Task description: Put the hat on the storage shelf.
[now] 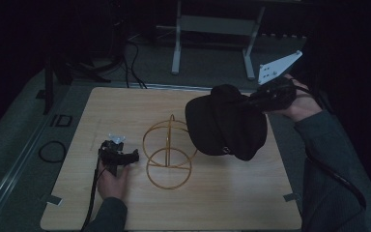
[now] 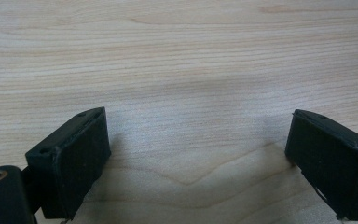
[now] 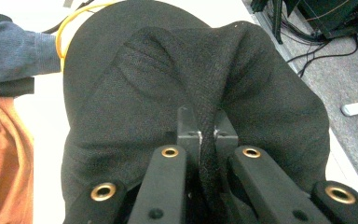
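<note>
While R gripper (image 1: 251,100) pinches a fold of the black hat (image 1: 224,126), clenched on fabric, hat hangs over the surface (image 1: 222,193) just beside the yellow wire stand (image 1: 168,153), prob. for draping. L gripper (image 1: 121,157) rests low nr stand, jaws apart, empty.

Yellow wire stand (image 1: 168,153) partly behind black hat (image 1: 224,124)
</note>
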{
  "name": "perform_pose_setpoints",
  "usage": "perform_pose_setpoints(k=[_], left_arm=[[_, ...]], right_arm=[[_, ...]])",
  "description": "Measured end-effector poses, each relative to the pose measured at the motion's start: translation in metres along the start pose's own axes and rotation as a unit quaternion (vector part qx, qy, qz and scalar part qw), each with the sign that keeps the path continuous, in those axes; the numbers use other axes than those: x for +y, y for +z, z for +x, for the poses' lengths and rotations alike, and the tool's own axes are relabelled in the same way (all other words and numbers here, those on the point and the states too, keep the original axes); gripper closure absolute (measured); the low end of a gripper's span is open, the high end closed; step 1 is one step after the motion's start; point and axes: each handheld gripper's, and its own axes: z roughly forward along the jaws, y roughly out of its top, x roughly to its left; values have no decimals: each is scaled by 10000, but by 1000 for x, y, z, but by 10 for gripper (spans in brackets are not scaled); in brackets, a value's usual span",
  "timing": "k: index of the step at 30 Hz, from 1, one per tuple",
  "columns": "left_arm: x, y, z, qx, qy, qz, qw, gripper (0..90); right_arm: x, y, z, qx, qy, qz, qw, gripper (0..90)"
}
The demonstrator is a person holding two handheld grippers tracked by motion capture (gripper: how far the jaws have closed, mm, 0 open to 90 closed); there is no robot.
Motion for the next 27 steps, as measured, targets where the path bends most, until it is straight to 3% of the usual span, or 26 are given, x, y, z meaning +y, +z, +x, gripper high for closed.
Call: perform_pose_setpoints(k=[13, 27], left_arm=[[0, 0, 0, -1, 0, 0, 10000, 60], [0, 0, 0, -1, 0, -1, 10000, 60]], right_arm=[[12, 5, 3, 45, -110, 72, 9999, 864], [24, 7, 6, 78, -210, -38, 9997, 864]])
